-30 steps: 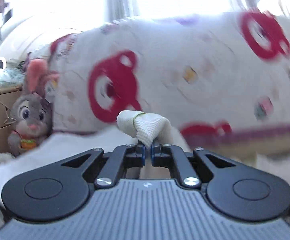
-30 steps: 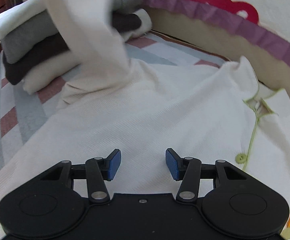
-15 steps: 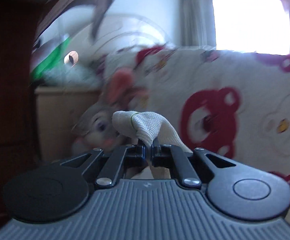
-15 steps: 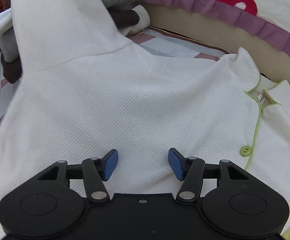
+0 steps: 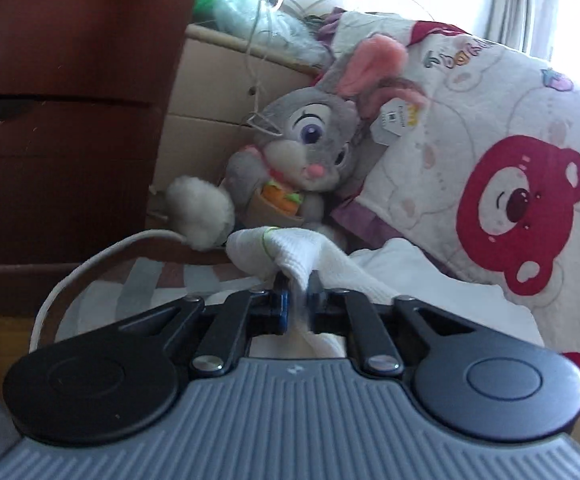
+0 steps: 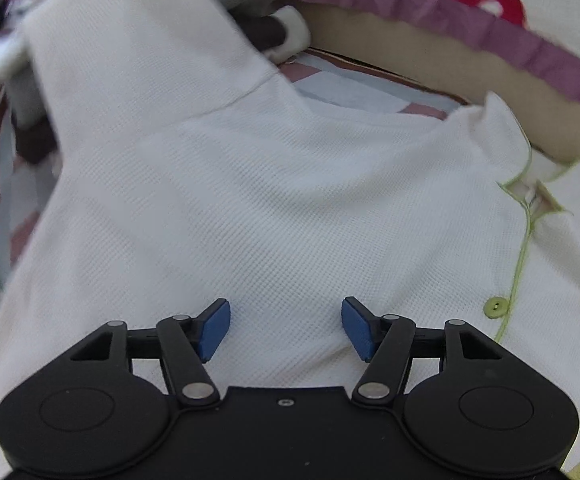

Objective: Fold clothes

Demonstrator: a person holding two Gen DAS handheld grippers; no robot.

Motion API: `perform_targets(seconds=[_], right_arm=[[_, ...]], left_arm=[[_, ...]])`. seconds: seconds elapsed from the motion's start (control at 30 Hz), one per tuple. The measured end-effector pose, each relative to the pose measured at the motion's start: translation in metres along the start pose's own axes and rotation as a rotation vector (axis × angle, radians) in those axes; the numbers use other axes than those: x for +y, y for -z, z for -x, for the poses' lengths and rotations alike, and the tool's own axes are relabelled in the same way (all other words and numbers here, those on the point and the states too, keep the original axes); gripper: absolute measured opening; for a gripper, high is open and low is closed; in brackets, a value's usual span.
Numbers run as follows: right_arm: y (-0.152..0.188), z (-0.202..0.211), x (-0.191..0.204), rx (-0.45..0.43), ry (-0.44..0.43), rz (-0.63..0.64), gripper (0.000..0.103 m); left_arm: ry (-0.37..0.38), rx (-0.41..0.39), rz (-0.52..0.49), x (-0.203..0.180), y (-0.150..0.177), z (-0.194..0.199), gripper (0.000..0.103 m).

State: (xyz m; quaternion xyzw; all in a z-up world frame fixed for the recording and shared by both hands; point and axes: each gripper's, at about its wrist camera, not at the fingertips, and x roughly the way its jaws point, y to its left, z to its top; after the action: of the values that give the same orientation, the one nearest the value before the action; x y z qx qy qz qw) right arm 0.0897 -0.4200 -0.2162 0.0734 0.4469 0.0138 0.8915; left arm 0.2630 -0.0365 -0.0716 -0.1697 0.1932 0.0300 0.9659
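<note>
A white polo shirt [image 6: 290, 200] with a lime-trimmed collar [image 6: 529, 188] and a green button [image 6: 495, 306] lies flat on the bed. Its sleeve [image 6: 130, 60] stretches up to the far left. My right gripper [image 6: 286, 328] hovers just over the shirt's body, and its jaws are opening with nothing gripped between the blue pads. In the left wrist view the sleeve cuff [image 5: 290, 244] drapes over my left gripper [image 5: 298, 300]. Those jaws are opening, a narrow gap shows, and the cloth still hangs between them.
A grey plush rabbit [image 5: 301, 140] leans against a bear-print quilt [image 5: 509, 200]. A dark wooden dresser [image 5: 62, 120] and a cardboard box [image 5: 210, 92] stand to the left, with a white cable [image 5: 90, 264] below them. Folded clothes [image 6: 274, 32] are stacked on the striped sheet [image 6: 349, 92].
My left gripper swung leftward with the cuff, from facing the quilt to facing the rabbit and dresser, and its jaws parted slightly. The sleeve got pulled out straight. The right jaws widened a little.
</note>
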Motion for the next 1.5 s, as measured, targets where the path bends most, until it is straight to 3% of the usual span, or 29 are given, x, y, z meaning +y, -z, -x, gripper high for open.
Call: perform_targets(seconds=[0.17, 0.23, 0.3, 0.43, 0.53, 0.67, 0.7, 0.77, 0.9, 1.1, 1.23, 1.27, 1.3, 1.4, 1.5], right_arm=[[-0.045, 0.020, -0.047, -0.079, 0.077, -0.174, 0.067], [-0.068, 0.022, -0.061, -0.102, 0.144, -0.186, 0.068], [-0.090, 0.019, -0.075, -0.113, 0.195, -0.187, 0.068], [-0.127, 0.004, -0.106, -0.128, 0.239, -0.237, 0.068], [-0.143, -0.016, -0.114, -0.114, 0.255, -0.240, 0.068], [-0.148, -0.049, -0.117, -0.049, 0.294, -0.168, 0.068], [-0.148, -0.054, -0.118, -0.044, 0.291, -0.155, 0.064], [-0.148, -0.057, -0.120, -0.067, 0.277, -0.143, 0.006], [-0.154, -0.041, -0.130, -0.168, 0.379, -0.151, 0.005], [-0.153, -0.032, -0.144, -0.206, 0.477, -0.131, 0.005], [-0.153, -0.039, -0.149, -0.160, 0.392, -0.170, 0.007], [-0.153, -0.037, -0.149, -0.161, 0.357, -0.177, 0.012], [-0.152, -0.030, -0.149, -0.182, 0.320, -0.190, 0.025], [-0.150, -0.006, -0.152, -0.260, 0.237, -0.238, 0.045], [-0.144, 0.021, -0.163, -0.307, 0.274, -0.271, 0.048]], left_arm=[[-0.028, -0.018, 0.023, 0.008, -0.006, 0.008, 0.025], [-0.004, -0.032, -0.026, 0.001, -0.009, 0.016, 0.026], [0.052, -0.030, -0.110, -0.016, -0.014, 0.021, 0.032], [0.234, -0.029, -0.312, -0.061, -0.015, 0.023, 0.034], [0.355, 0.057, -0.417, -0.085, -0.013, 0.003, 0.041], [0.437, 0.226, -0.453, -0.111, 0.000, -0.028, 0.041], [0.440, 0.258, -0.460, -0.114, 0.004, -0.034, 0.041], [0.420, 0.284, -0.491, -0.120, 0.012, -0.042, 0.041], [0.351, 0.246, -0.546, -0.120, 0.020, -0.046, 0.041], [0.243, 0.201, -0.544, -0.103, 0.021, -0.048, 0.041], [0.203, 0.161, -0.545, -0.099, 0.018, -0.037, 0.039], [0.212, 0.148, -0.525, -0.099, 0.016, -0.029, 0.038], [0.236, 0.135, -0.494, -0.100, 0.013, -0.019, 0.039], [0.360, 0.079, -0.456, -0.114, 0.016, 0.021, 0.041], [0.490, 0.074, -0.511, -0.142, 0.037, 0.057, 0.043]])
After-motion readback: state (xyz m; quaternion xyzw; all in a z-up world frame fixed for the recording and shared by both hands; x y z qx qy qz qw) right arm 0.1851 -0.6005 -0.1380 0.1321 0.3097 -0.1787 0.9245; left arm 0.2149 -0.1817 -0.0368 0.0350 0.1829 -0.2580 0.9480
